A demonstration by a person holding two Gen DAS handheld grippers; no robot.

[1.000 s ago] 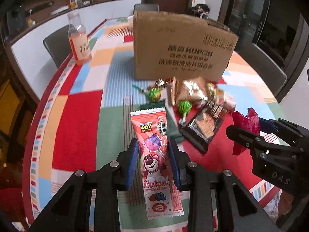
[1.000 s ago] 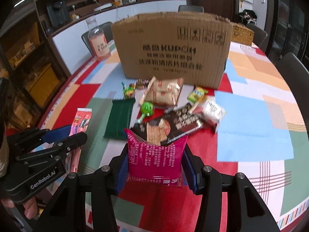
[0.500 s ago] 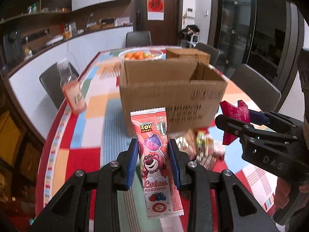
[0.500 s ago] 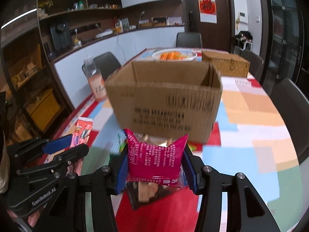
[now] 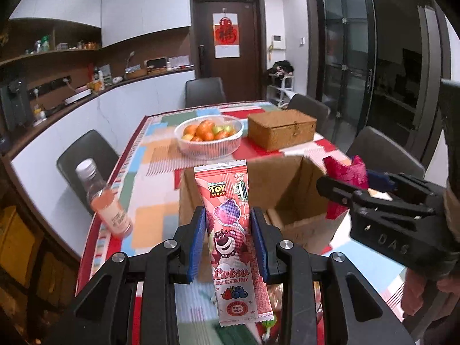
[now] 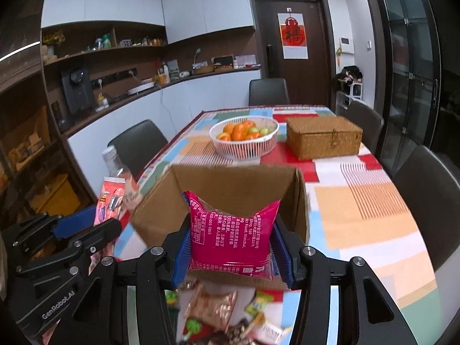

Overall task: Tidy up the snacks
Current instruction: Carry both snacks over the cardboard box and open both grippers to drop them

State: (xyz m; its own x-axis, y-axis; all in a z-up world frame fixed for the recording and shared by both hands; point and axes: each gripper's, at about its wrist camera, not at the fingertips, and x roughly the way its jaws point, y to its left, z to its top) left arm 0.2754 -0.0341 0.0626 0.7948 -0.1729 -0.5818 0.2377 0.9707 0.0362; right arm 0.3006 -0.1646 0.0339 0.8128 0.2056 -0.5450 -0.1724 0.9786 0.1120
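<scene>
My left gripper [image 5: 228, 225] is shut on a long pink Lotso lollipop packet [image 5: 230, 235], held in the air in front of the open cardboard box [image 5: 290, 189]. My right gripper [image 6: 231, 237] is shut on a magenta snack pouch [image 6: 231, 237], also lifted before the cardboard box [image 6: 238, 189], whose open top faces up. From the left wrist view the right gripper [image 5: 342, 189] shows at the right with the magenta pouch [image 5: 346, 172]. Seen from the right wrist, the left gripper [image 6: 86, 224] and pink packet [image 6: 110, 198] are at the left. Loose snacks [image 6: 218, 313] lie on the table below.
A bottle of orange drink [image 5: 105, 198] stands left of the box. Behind the box are a white basket of fruit [image 5: 208, 138] and a woven lidded basket [image 5: 281, 130] on the patchwork tablecloth [image 6: 359, 210]. Dark chairs [image 6: 425, 201] ring the table.
Both grippers have risen with their packets and tipped up. The box, first seen side-on above the snack pile, now shows its open top, and the pile has dropped to the bottom edge.
</scene>
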